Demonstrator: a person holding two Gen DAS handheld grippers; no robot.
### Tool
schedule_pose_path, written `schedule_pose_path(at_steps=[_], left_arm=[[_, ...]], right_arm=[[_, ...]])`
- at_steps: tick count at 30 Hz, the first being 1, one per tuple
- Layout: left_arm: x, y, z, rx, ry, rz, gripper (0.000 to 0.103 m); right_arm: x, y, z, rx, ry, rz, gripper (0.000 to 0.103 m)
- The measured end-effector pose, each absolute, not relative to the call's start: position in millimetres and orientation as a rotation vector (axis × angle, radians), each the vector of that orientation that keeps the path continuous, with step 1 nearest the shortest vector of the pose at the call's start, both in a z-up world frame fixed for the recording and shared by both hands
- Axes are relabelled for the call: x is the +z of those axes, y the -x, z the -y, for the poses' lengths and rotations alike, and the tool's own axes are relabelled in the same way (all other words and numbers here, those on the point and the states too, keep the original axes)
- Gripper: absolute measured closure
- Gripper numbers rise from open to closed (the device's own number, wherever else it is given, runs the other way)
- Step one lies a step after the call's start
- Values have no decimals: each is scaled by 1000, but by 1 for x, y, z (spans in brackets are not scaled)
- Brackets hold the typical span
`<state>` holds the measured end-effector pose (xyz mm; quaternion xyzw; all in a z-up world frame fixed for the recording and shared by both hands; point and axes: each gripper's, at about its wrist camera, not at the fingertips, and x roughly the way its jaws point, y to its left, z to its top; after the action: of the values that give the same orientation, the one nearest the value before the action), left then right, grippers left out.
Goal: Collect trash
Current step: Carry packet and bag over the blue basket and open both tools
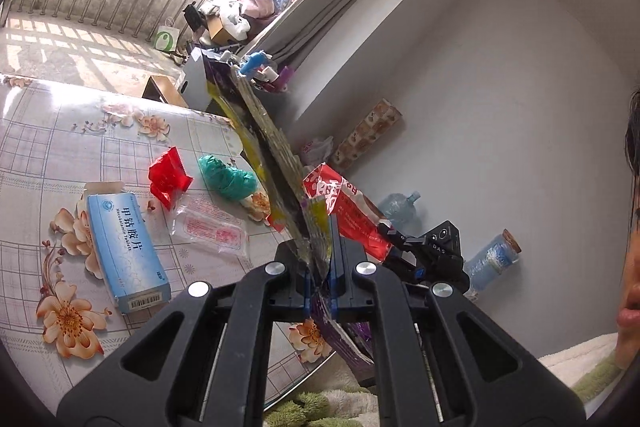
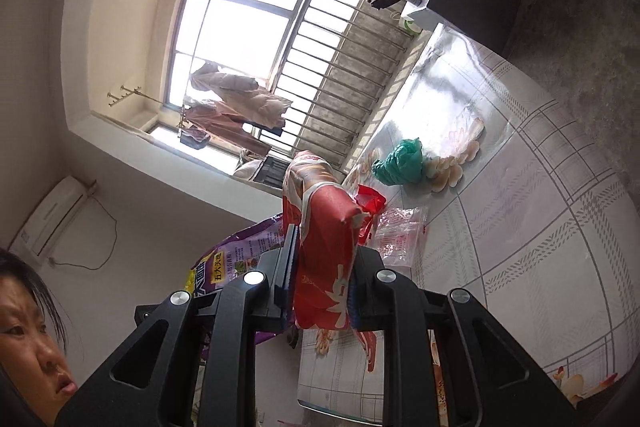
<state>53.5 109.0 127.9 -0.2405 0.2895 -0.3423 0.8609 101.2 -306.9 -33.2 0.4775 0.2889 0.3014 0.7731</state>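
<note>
My left gripper (image 1: 320, 267) is shut on the edge of a large purple and yellow bag (image 1: 264, 143), held up on edge above the floral table (image 1: 48, 147); the bag also shows in the right wrist view (image 2: 236, 255). My right gripper (image 2: 320, 267) is shut on a red snack packet (image 2: 324, 227), which also shows beside the bag in the left wrist view (image 1: 344, 207). On the table lie a blue medicine box (image 1: 124, 243), a red wrapper (image 1: 168, 179), a green plastic bag (image 1: 228, 179) and a clear plastic wrapper (image 1: 212, 227).
A water jug (image 1: 400, 209) and a clear bottle (image 1: 492, 259) lie on the floor by the wall. A patterned box (image 1: 368, 131) leans against the wall. A cluttered cabinet (image 1: 208, 83) stands beyond the table. A person's face (image 2: 32, 347) is close by.
</note>
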Motion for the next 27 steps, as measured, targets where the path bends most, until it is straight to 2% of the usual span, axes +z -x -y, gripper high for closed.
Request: schedule_pose_path(at_steps=[8, 15, 21, 27], left_arm=[[135, -99, -20, -903, 379, -647, 99], [118, -151, 118, -1077, 221, -801, 99], [75, -174, 253, -1176, 27, -940, 99], [15, -170, 375, -1255, -287, -1015, 99]], right_arm=[[-4, -40, 397, 388, -1007, -439, 82], [4, 23, 469, 38, -931, -327, 82], [-21, 41, 514, -165, -951, -320, 82], [-58, 54, 557, -315, -983, -319, 82]])
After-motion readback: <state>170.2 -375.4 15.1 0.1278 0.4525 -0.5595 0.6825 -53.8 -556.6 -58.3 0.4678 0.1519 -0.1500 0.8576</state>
